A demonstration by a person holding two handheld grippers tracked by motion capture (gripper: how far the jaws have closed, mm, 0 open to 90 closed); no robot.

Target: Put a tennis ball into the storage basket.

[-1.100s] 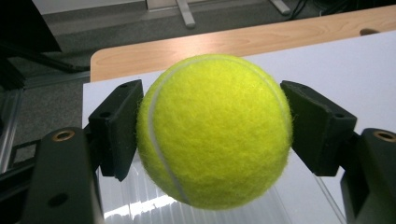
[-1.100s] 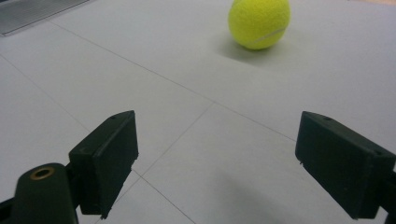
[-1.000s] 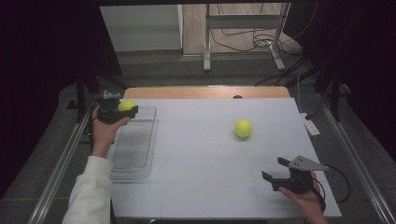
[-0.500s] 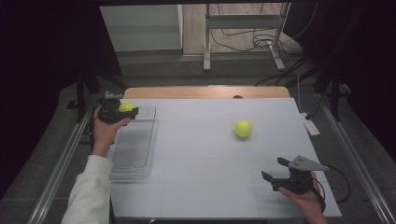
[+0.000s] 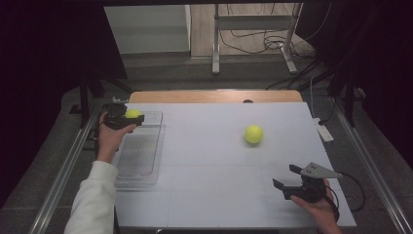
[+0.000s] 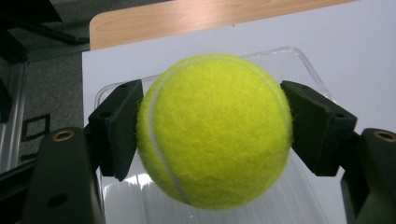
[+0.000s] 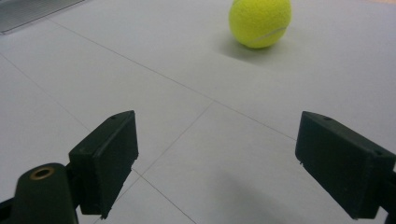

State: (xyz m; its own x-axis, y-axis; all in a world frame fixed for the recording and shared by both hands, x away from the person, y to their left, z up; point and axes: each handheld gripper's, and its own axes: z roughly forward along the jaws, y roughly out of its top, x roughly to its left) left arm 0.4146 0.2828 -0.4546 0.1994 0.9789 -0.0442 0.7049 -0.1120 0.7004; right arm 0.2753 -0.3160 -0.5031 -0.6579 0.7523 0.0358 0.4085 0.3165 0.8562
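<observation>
Left gripper clamped tight, arm stretched forward; right gripper jaws wide apart, held low

yellow-green tennis ball, seemingly clear tray

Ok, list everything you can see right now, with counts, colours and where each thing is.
held tennis ball: one, yellow-green, clamped between the left jaws, above the tray's far end
loose tennis ball: one, yellow-green, on the table right of centre
tray: one, clear plastic, along the table's left side
table: one, white top, wooden far edge
left gripper: one, black, shut on the held ball
right gripper: one, black, jaws open, near right corner, facing the loose ball
</observation>
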